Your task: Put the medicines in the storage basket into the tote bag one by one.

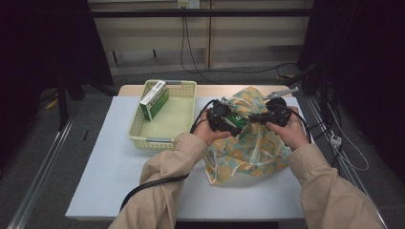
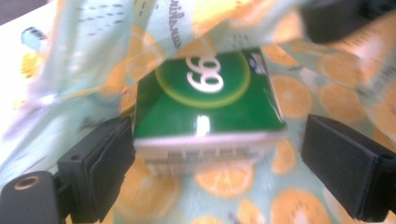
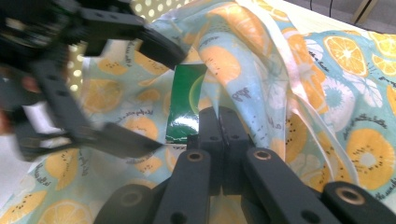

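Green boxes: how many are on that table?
2. One green box leans inside the yellow basket. The other box sits at the fruit-print bag, between the left gripper's open jaws. The bag may hide more.

My sleeves (image 1: 162, 191) are beige, loose and creased, rising from the bottom of the high view. Both tongs are black plastic: the left tongs (image 1: 223, 118) trail a thick black cable (image 1: 148, 185) at lower left, and the right tongs (image 1: 267, 116) carry a grey three-cornered plate (image 1: 281, 92). In the gripper views my jaws are blocky, matte, with round brass-rimmed screw holes (image 3: 194, 156).
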